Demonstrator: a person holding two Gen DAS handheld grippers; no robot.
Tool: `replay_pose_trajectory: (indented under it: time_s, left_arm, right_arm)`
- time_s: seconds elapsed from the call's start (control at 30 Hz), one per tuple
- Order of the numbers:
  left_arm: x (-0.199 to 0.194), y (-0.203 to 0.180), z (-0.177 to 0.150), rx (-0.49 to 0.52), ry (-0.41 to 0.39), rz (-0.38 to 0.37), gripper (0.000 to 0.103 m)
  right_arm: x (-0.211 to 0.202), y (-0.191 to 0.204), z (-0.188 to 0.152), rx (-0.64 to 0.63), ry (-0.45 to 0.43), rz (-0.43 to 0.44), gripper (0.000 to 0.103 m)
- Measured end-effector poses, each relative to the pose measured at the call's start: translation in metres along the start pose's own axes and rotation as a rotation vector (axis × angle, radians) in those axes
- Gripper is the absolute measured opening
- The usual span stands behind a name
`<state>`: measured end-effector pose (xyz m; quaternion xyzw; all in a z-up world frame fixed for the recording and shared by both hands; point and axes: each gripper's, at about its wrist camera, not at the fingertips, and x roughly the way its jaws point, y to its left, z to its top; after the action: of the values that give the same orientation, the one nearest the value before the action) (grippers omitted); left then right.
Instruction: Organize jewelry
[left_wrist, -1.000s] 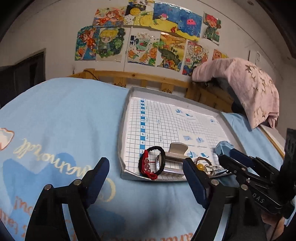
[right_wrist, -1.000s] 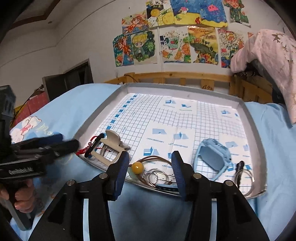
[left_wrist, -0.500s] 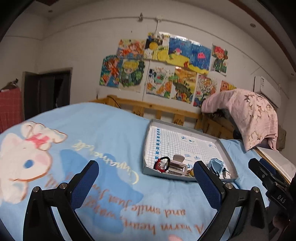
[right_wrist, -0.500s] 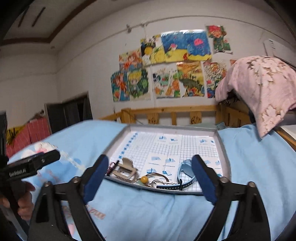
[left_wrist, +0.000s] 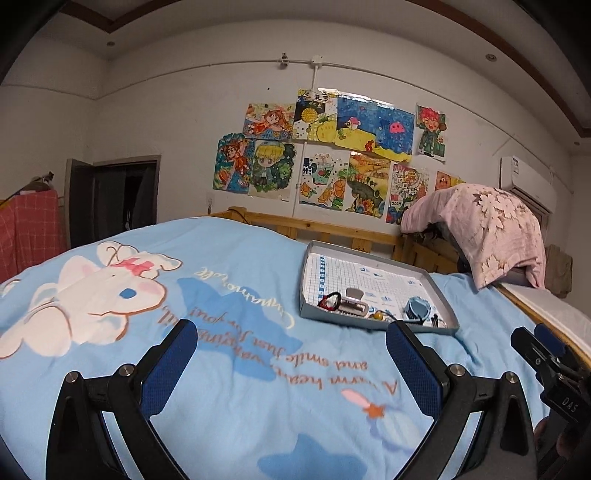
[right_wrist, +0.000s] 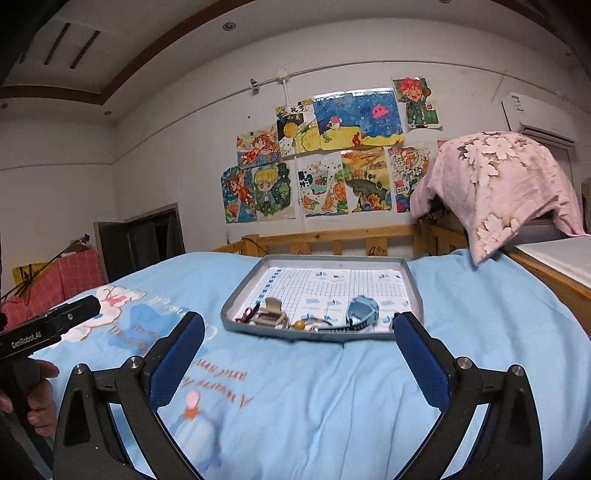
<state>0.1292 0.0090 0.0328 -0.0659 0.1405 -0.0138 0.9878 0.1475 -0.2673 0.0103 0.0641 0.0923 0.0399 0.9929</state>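
A grey tray (left_wrist: 351, 320) lined with grid paper lies on the blue bedspread (left_wrist: 229, 369). Along its near edge sit a red-and-black bracelet (left_wrist: 328, 301), a beige hair claw (left_wrist: 352, 301), a yellow bead (left_wrist: 377, 316) on a cord and a light blue watch (left_wrist: 417, 308). My left gripper (left_wrist: 291, 332) stands open over the bedspread, well short of the tray, with nothing between its fingers. In the right wrist view the tray (right_wrist: 240, 295), hair claw (right_wrist: 271, 314) and watch (right_wrist: 364, 308) lie ahead of my right gripper (right_wrist: 299, 325). Its jaws are opening and hold nothing.
A wooden bed rail (left_wrist: 332, 230) runs behind the tray. A pink flowered blanket (left_wrist: 491, 229) hangs over the rail at the right. Drawings cover the far wall. A hand (right_wrist: 37, 398) holds the left gripper's handle at the lower left.
Both grippers have drawn back from the tray and risen a little, so the tray looks smaller and farther off. Both pairs of jaws have spread wider. The jewelry stays in the tray.
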Motion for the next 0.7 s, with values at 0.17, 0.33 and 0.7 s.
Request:
replay_pose_trajectory:
  time_s: [0.17, 0.33, 0.7]
  left_arm:
    - [-0.011, -0.002, -0.008, 0.029, -0.004, 0.003, 0.103]
    - [-0.016, -0.004, -0.015, 0.052, -0.001, 0.005, 0.103]
    - [-0.02, -0.005, -0.021, 0.073, 0.002, 0.018, 0.103]
  right_arm:
    - [-0.022, 0.004, -0.012, -0.004, 0.006, -0.007, 0.101]
    - [-0.029, 0.008, -0.018, -0.031, 0.012, -0.018, 0.101]
    - [-0.028, 0.01, -0.018, -0.041, 0.018, -0.025, 0.101]
